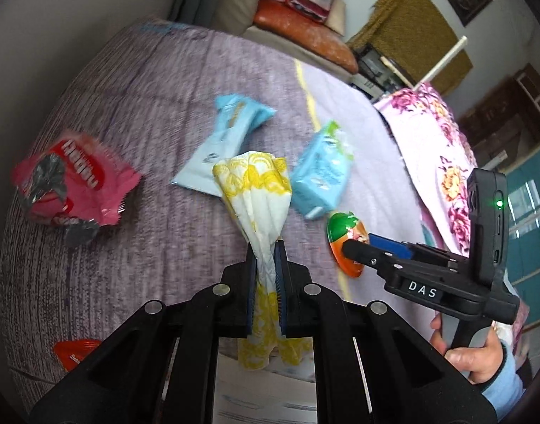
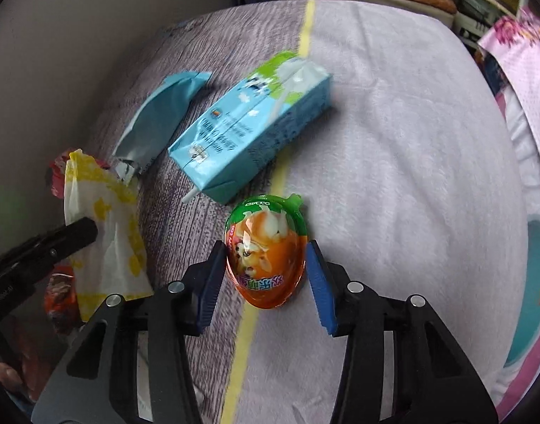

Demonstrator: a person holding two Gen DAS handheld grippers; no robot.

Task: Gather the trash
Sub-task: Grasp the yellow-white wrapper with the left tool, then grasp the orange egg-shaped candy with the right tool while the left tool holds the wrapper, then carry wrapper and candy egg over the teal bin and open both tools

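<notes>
On the bed, both grippers worked among the litter.
Left gripper (image 1: 265, 247) had its jaws clamped on a yellow-patterned bag (image 1: 259, 190); only the right wrist view showed the right gripper (image 2: 266, 268) with jaws apart, straddling the egg-shaped candy pack (image 2: 266, 251) beside a milk carton (image 2: 248, 123).

"DAS" on right tongs (image 1: 354, 247)
</notes>
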